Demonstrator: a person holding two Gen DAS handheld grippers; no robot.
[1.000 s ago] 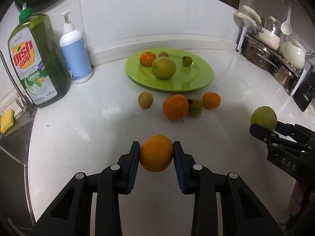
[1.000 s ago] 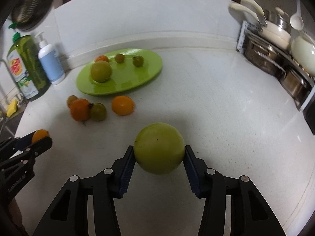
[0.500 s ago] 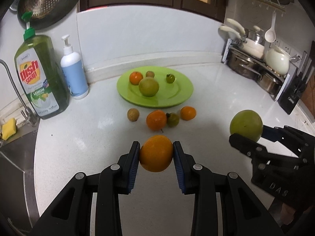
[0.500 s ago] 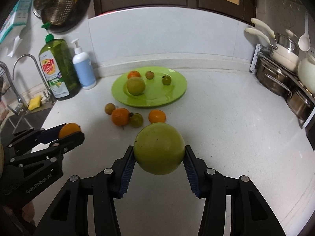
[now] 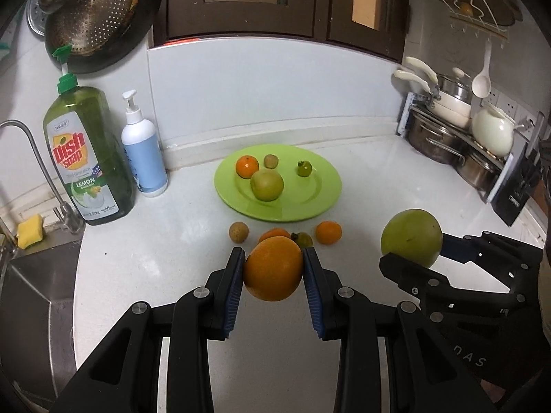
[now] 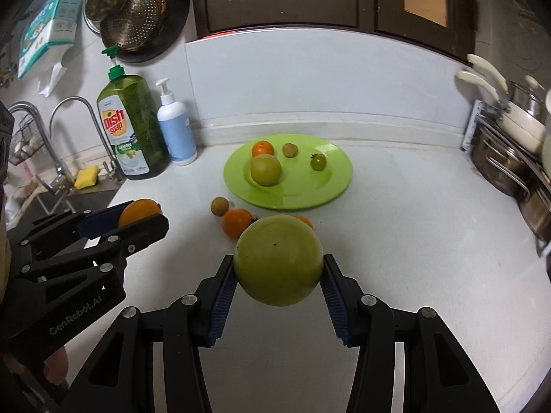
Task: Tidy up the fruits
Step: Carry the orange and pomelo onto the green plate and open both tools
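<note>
Nearest the viewer, above the white counter (image 5: 396, 179), two grippers hang side by side. The left gripper (image 5: 273, 268) is clamped on an orange (image 5: 273, 268), its blue pads pressed to either side of the fruit. The right gripper (image 6: 278, 265) is clamped the same way on a big green fruit (image 6: 278, 260). Both fruits are held clear of the counter.

A little farther off, loose on the counter, lie a brown fruit (image 5: 238, 232) to the left, a second orange (image 6: 237, 222), a small dark tomato (image 5: 302, 239) and a small orange (image 5: 329, 232) to the right, all close together in a row.

Just beyond them sits the green plate (image 5: 323, 199). On it are another green fruit (image 5: 267, 184) near its middle, an orange one (image 5: 247, 167) and a small brown one (image 5: 271, 161) toward the far rim, and a little green tomato (image 5: 304, 168) to the right.

Farther left, by the wall, stand a dish soap bottle (image 5: 87, 158) and a pump bottle (image 5: 144, 158), with the sink (image 5: 31, 296) beside them. At the far right, pots (image 5: 444, 130) are stacked on a rack.
</note>
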